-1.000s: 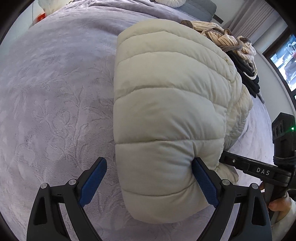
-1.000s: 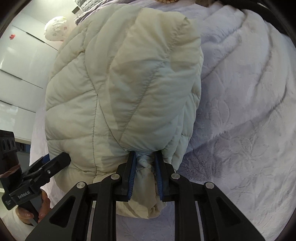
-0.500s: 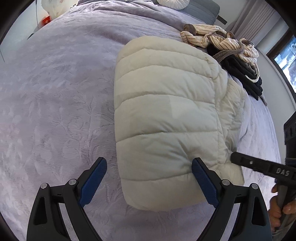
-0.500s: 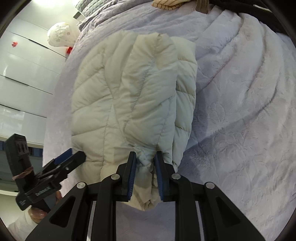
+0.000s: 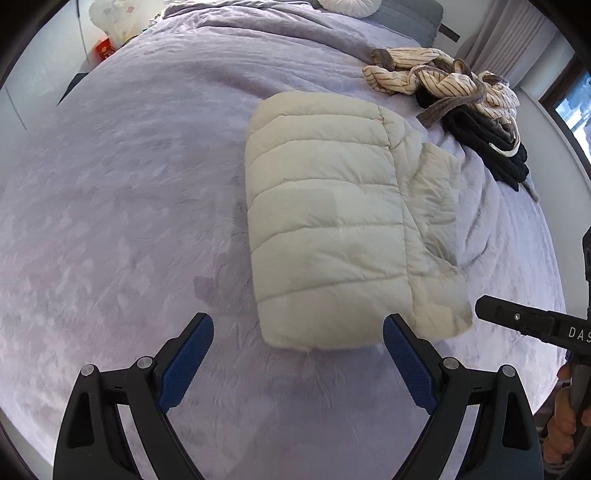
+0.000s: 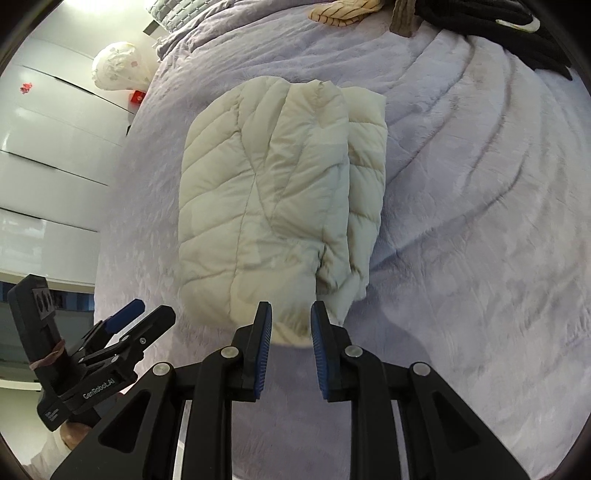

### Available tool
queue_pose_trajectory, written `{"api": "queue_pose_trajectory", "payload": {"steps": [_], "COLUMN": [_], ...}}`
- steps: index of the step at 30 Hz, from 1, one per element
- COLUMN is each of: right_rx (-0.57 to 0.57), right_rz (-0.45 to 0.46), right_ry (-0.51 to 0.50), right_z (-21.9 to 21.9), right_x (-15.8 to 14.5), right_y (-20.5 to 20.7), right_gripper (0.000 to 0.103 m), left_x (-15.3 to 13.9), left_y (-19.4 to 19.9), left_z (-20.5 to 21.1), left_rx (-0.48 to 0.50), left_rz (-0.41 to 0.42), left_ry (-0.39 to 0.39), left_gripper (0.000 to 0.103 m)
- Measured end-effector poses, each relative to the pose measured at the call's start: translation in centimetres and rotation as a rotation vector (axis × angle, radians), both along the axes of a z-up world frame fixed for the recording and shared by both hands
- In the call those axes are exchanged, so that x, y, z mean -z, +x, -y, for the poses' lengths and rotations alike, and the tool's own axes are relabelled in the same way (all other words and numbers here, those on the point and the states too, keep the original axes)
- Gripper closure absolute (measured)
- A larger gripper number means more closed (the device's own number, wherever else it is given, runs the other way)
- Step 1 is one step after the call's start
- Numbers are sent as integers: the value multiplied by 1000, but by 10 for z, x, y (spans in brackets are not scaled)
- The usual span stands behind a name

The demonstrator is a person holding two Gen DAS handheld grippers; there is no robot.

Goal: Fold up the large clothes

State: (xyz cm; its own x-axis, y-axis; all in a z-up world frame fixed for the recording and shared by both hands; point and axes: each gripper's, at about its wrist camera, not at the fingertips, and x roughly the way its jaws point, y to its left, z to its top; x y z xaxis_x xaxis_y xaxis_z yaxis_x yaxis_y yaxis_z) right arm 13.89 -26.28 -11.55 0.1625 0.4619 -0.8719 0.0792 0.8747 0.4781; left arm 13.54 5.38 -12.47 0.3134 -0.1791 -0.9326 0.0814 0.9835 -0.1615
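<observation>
A cream quilted puffer jacket (image 5: 332, 221) lies folded in a thick bundle on the lilac bedspread (image 5: 122, 206); it also shows in the right wrist view (image 6: 273, 199). My left gripper (image 5: 297, 332) is wide open and empty, just short of the jacket's near edge. My right gripper (image 6: 291, 321) is partly open, its blue pads either side of the jacket's near end without gripping it. The right gripper's finger shows at the right of the left wrist view (image 5: 524, 321). The left gripper shows at the lower left of the right wrist view (image 6: 136, 317).
A heap of striped cream and black clothes (image 5: 465, 99) lies on the bed beyond the jacket, also at the top of the right wrist view (image 6: 480, 22). Pillows (image 5: 388, 11) sit at the bed's head. White cabinet doors (image 6: 48, 147) stand beside the bed.
My right gripper has opened and let go of the jacket. Both grippers have drawn back from the jacket, which now rests folded on the bed.
</observation>
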Motion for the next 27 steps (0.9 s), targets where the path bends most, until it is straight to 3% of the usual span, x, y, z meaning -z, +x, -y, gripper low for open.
{"api": "queue_pose_trajectory", "payload": {"steps": [3,6,7,11,13,17,20,23,27], "right_rx": [-4,-4,-2,0,0,11,11,14,22], "right_rz": [5,9,10,24,31,55,63,85,144], "right_ry": [-17,-27,-28,-23,-29,-60,-123,-194,-252], "right_z": [-3,-7,-9,-13,-14,-17,-20,-25,-28], "right_x": [-11,-20,-22,-34,-43,-61,-73,-87,-108], "right_y": [-7,-13,-14,-21,-25,-32,-36,-42,-49], "right_gripper": [61,61,61,47,46,19,17,0,0], "left_x": [-12,-22,-26,-39,-45,-65,-78,-91,-106], "left_y": [-10,-19,-22,-32,-37,-45,-48,-52,-54], "left_z": [-4,-10,-11,-10,-10,-7,-5,-6,-6], "left_rx": [-19,-41,-46,-35,-26,-16,-21,-36,-53], "left_rz": [-1,-9,-11,-7,-3,45,65,66,80], "left_ry": [-8,-22,-17,11,27,64,83,70,82], "left_gripper": [9,9,3,0,0,0,0,0,0]}}
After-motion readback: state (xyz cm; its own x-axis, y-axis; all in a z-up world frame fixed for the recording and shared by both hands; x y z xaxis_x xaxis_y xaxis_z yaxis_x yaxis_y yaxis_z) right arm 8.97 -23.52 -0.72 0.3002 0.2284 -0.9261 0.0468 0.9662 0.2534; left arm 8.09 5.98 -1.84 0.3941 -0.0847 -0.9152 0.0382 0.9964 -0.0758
